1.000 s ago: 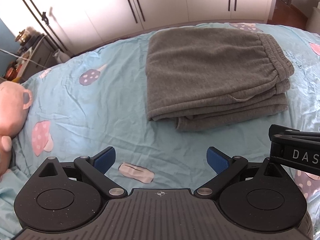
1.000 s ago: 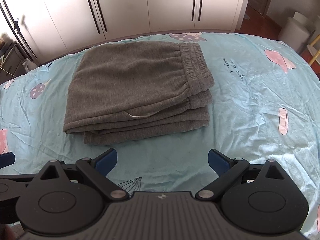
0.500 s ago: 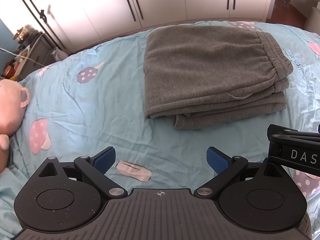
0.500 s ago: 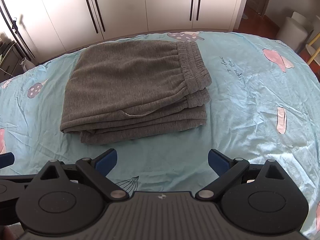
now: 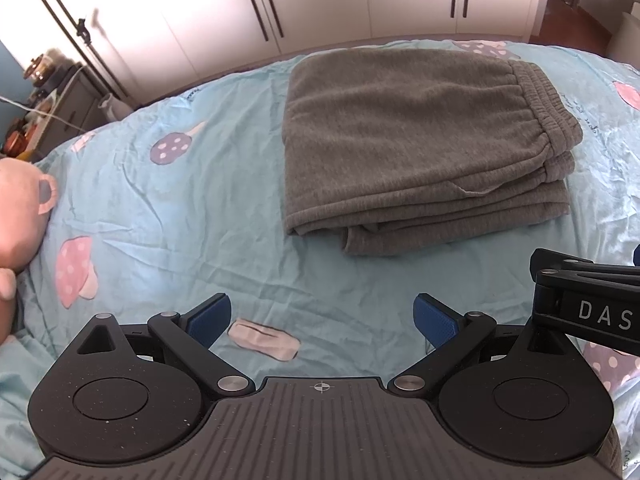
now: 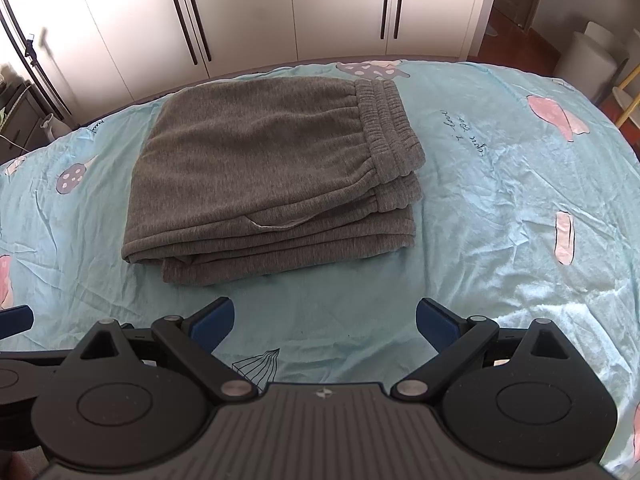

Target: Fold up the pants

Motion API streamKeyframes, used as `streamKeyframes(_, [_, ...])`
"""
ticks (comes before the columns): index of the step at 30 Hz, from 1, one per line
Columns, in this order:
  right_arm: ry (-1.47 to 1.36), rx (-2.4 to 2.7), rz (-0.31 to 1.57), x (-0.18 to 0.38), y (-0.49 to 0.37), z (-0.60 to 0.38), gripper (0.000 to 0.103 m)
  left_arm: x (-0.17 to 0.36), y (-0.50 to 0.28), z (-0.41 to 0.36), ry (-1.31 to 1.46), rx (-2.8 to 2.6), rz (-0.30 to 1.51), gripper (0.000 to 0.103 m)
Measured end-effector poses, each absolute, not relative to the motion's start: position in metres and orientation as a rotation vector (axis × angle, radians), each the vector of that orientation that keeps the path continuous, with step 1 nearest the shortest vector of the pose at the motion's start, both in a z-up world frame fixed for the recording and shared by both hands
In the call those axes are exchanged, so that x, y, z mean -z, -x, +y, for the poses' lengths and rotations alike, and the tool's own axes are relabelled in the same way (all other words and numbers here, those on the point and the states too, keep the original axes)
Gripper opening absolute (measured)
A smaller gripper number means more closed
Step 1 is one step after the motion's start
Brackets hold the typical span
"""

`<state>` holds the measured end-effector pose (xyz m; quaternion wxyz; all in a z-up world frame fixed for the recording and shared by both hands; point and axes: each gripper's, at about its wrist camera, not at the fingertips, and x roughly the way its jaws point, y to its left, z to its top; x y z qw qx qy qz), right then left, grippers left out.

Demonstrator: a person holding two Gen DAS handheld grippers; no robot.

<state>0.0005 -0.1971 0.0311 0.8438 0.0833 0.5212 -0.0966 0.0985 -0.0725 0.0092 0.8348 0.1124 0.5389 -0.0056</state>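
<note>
The bed [image 6: 500, 208] fills the view ahead of both grippers. The pants [image 6: 256, 168] lie on it in front of the right gripper [image 6: 325, 322] and ahead to the right of the left gripper [image 5: 323, 318]. They are folded into a thick stack, waistband [image 6: 390, 128] on the right, so the folding seems done; perhaps only the uneven lower edges need a little tidying. Both grippers hang with jaws wide apart, holding nothing. A plush toy [image 5: 20, 208] sits far to the left, and nothing blocks the way.
</note>
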Motion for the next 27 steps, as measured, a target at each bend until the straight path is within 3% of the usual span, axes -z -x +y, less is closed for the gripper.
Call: streamKeyframes(27, [-0.196, 0.205, 1.114, -0.0259, 0.0019, -0.1998, 0.098, -0.0045, -0.0966, -0.0743, -0.234, 0.024, 1.156, 0.101])
